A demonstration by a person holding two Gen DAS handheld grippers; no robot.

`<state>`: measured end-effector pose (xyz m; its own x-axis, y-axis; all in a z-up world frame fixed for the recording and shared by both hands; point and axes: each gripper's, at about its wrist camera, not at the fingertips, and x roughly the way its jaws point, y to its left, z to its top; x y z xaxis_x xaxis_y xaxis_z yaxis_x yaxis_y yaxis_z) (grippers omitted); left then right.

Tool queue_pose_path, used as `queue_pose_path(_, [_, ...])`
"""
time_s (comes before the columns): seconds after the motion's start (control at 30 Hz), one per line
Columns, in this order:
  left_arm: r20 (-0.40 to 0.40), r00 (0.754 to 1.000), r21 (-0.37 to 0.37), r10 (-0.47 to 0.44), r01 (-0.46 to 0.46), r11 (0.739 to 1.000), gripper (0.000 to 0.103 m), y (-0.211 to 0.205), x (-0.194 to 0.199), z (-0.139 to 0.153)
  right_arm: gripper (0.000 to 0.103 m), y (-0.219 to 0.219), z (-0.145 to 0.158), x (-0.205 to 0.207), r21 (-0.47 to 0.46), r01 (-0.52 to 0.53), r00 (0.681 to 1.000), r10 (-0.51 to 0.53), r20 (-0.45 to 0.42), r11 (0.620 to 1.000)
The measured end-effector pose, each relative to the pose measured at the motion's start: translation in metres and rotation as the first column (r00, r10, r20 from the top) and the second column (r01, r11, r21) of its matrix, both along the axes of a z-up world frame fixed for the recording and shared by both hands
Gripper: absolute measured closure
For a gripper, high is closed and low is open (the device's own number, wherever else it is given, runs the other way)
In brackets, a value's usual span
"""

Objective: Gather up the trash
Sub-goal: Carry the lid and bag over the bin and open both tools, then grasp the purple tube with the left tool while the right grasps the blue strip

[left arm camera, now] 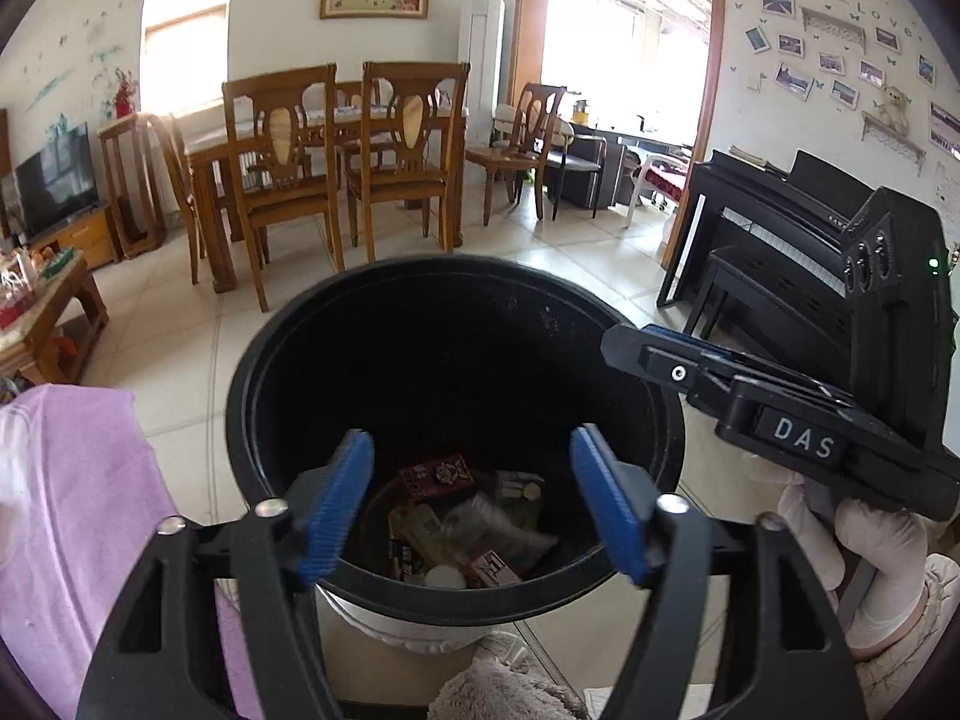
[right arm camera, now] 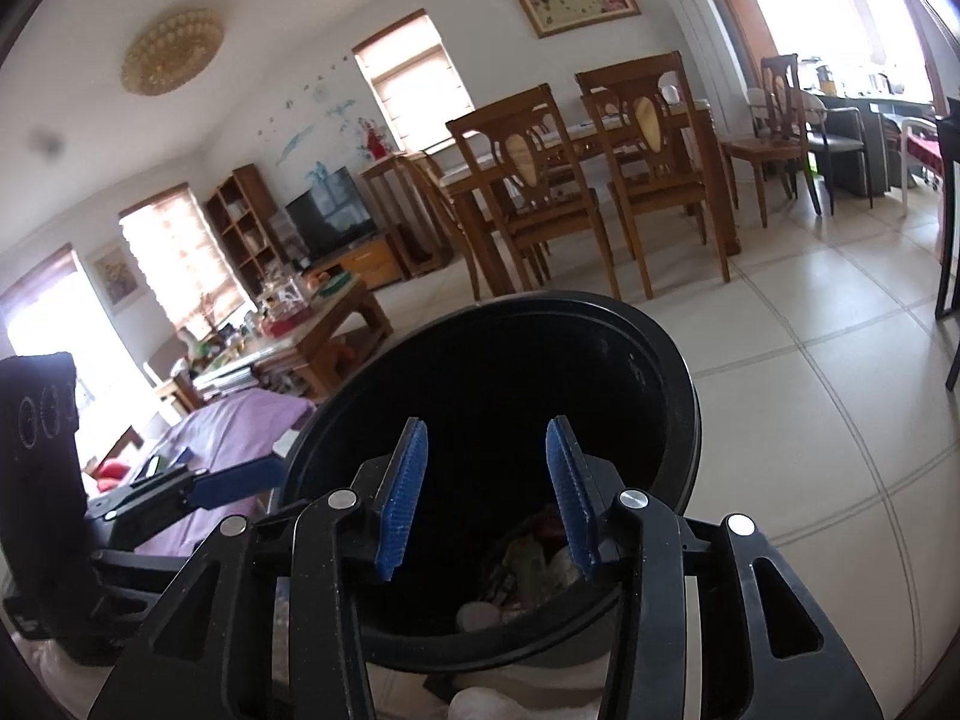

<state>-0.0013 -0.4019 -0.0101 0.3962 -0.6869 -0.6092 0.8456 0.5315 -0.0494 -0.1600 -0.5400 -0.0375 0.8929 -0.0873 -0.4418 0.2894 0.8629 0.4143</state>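
Both my tools over the round black plastic bin

Left tool and right tool gape empty; mixed paper and wrapper trash lies below them.

Daylight interior, bright. Windows and balcony doorway blown out to white, upper right in both views. Bin interior near-black, contents dim. Strong fisheye curvature; dark vignette at all corners. Left-wrist view sharp; right-wrist view slightly soft, hazy at left edge. Floor tiles evenly lit, sheen faint.
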Motion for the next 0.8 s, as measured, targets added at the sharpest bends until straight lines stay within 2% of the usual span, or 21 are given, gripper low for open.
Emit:
queue_pose_path(0.07, [0.023,1.0,-0.01,0.0,0.0,1.0,0.021,0.005,-0.004,0.006,0.045,0.004,0.004,0.001,-0.004,0.005,1.0,-0.005,0.004,1.0])
queue_pose_path(0.27, [0.076,0.997,-0.024,0.01,-0.008,1.0,0.013,0.03,-0.012,0.018,0.037,0.02,0.015,0.008,-0.024,-0.021,1.0,0.021,0.009,0.999])
queue_pose_path(0.33, [0.078,0.997,-0.032,0.026,-0.023,0.999,0.013,0.044,-0.011,0.021,0.028,0.03,0.02,0.013,-0.028,-0.039,0.999,0.04,0.009,0.999])
queue_pose_path(0.43, [0.079,0.995,-0.039,0.053,-0.05,0.998,0.013,0.063,-0.006,0.027,0.02,0.047,0.028,0.022,-0.026,-0.07,0.997,0.07,0.018,0.997])
queue_pose_path(0.6, [0.076,0.991,-0.049,0.11,-0.107,0.993,0.011,0.103,0.008,0.032,0.015,0.087,0.043,0.048,-0.05,-0.15,0.989,0.151,0.014,0.987])
queue_pose_path(0.8, [0.063,0.974,-0.057,0.219,-0.215,0.975,0.011,0.173,0.04,0.036,0.015,0.153,0.056,0.089,-0.085,-0.27,0.963,0.27,-0.012,0.959])
